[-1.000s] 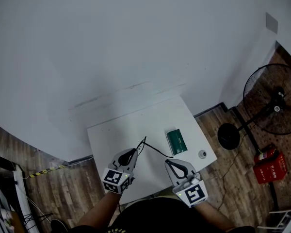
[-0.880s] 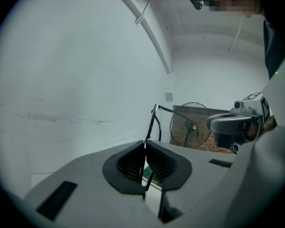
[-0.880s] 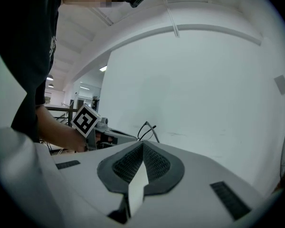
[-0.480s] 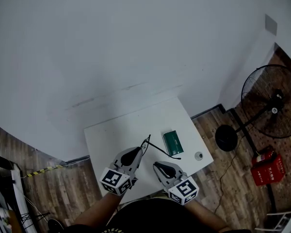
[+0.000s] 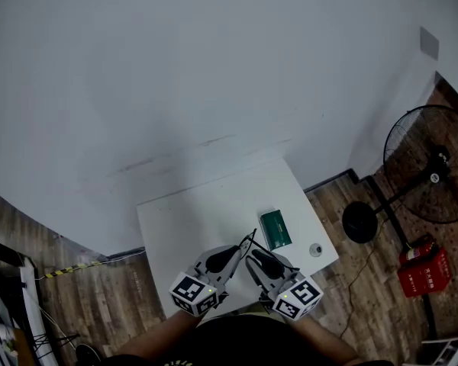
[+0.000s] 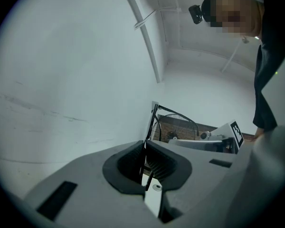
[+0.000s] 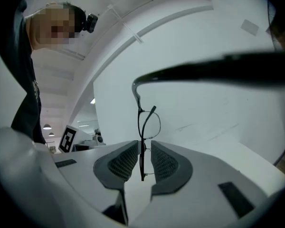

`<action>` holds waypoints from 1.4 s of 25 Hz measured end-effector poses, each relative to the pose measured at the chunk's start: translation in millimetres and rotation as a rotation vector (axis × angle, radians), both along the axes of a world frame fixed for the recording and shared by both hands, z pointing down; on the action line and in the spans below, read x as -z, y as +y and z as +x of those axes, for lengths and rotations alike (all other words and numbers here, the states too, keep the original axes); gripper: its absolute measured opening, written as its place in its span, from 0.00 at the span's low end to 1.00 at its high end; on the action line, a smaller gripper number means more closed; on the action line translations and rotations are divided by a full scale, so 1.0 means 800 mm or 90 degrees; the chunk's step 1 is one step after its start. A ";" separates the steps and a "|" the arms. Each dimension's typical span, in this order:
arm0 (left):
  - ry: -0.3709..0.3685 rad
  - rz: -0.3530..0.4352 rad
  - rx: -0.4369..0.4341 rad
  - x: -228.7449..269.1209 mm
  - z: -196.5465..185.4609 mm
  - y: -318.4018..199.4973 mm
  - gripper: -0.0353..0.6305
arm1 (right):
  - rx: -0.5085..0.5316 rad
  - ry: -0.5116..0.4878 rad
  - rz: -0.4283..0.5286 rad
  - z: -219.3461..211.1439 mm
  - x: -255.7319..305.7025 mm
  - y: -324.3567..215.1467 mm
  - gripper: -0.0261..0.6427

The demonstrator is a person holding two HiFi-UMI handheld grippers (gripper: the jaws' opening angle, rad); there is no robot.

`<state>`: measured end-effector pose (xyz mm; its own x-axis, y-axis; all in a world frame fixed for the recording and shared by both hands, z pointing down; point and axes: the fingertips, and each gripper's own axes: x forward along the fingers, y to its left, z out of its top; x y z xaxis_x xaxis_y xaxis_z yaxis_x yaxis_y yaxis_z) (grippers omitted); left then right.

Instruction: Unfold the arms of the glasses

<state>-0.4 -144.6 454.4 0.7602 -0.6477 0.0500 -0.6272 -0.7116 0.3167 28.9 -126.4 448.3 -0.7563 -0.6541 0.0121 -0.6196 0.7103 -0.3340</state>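
Observation:
The thin black-framed glasses [image 5: 249,243] hang in the air over the front of the white table [image 5: 191,219]. My left gripper [image 5: 240,248] is shut on the frame: in the left gripper view its pads [image 6: 133,158] meet on the thin rim of the glasses [image 6: 156,122]. My right gripper [image 5: 253,255] faces it from the right. Its jaws have just been opening; in the right gripper view the glasses [image 7: 147,125] stand between the pads [image 7: 164,163] with a gap on each side. One unfolded arm [image 7: 218,68] stretches across that view.
A green case [image 5: 275,229] lies on the table's right side, with a small round object [image 5: 315,249] near the right front corner. A standing fan [image 5: 435,175] and a red item [image 5: 421,265] are on the wooden floor to the right. A white wall rises behind.
The left gripper carried the glasses rightward and toward the front edge. The right gripper swung left until its tips reached the frame, so the two grippers now almost touch.

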 end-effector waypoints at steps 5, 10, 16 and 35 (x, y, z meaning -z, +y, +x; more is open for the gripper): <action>-0.005 0.006 -0.006 -0.004 -0.005 0.004 0.09 | 0.017 -0.002 0.002 -0.015 0.001 0.000 0.15; -0.005 0.011 -0.017 -0.011 -0.002 0.016 0.09 | 0.014 -0.002 0.009 -0.018 0.002 0.006 0.15; -0.006 0.006 -0.006 -0.019 -0.014 0.017 0.09 | -0.005 0.016 0.020 -0.026 -0.002 0.008 0.06; 0.016 0.020 0.040 -0.002 -0.059 -0.011 0.09 | -0.014 0.028 -0.009 -0.031 -0.025 0.028 0.06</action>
